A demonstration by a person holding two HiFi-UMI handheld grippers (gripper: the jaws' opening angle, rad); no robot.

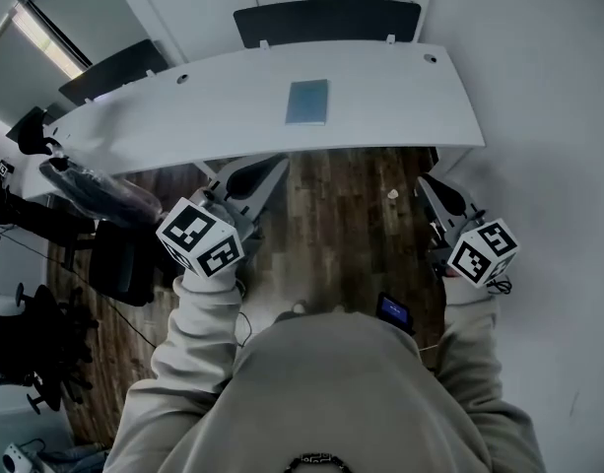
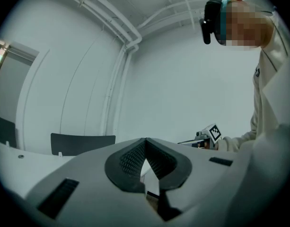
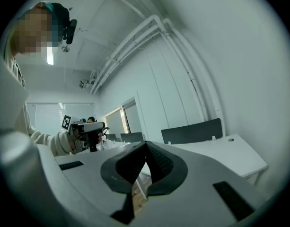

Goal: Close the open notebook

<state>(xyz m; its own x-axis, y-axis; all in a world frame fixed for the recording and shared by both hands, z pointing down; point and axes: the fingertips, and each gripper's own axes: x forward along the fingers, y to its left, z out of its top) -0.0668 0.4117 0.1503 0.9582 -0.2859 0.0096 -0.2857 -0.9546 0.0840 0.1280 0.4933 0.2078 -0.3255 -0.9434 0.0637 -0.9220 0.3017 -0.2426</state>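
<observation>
White desk (image 1: 380, 97), hand-held grippers (image 1: 272, 168) (image 1: 427, 183) level, closed

The head camera looks steeply down from above the person's chest onto the white desk (image 1: 400, 97) and wood floor (image 1: 341, 205). Each gripper camera sits close behind its own jaws, facing level over the desk toward the dark chair (image 2: 81, 143). The left one catches the right gripper (image 2: 182, 142) right of centre, the right one the left gripper (image 3: 95, 126) at its left. All three share desk and chair.
</observation>
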